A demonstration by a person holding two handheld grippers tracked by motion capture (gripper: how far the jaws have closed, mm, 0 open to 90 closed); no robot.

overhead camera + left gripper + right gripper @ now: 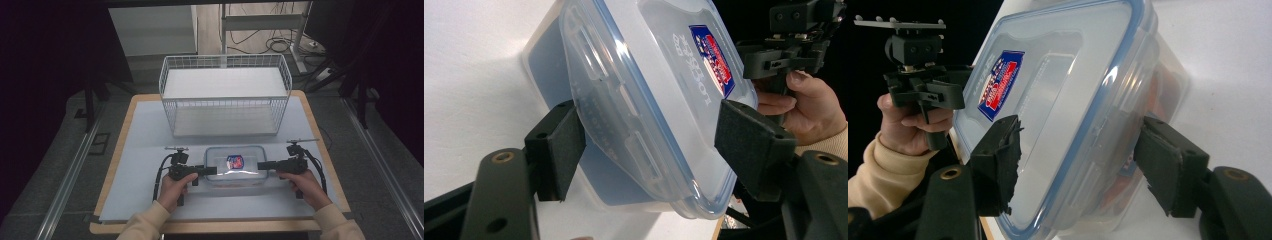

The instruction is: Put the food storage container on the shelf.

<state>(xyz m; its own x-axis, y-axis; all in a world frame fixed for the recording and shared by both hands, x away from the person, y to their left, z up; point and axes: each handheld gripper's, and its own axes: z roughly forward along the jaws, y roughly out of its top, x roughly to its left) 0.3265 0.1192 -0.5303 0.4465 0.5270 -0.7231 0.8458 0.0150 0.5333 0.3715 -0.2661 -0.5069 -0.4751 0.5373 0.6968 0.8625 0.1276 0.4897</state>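
Two grippers: one in each of the person's hands, one at each short end of a clear box.
Left hand point(172, 190): it holds the left gripper near the front of the table, with a cream sleeve behind it.
Left gripper point(212, 170): it points right, at the left end of the box. In the left gripper view its two black jaws are spread apart, one on each side of the box's end. The jaws are near the box, but I cannot tell if they touch it.
Clear box point(235, 165): a see-through plastic box with a blue-edged lid and a red and blue sticker point(235, 162) on top. It sits on the white table top point(140, 150), near the front, between the two grippers.
Wire basket point(225, 95): white, big and behind the box, near the far edge of the table.
Right gripper point(261, 165): it points left, at the right end of the box. In the right gripper view its jaws are spread wide too, one over the lid and one by the side wall, not squeezing.
Right hand point(305, 187): it holds the right gripper, with a cream sleeve too.
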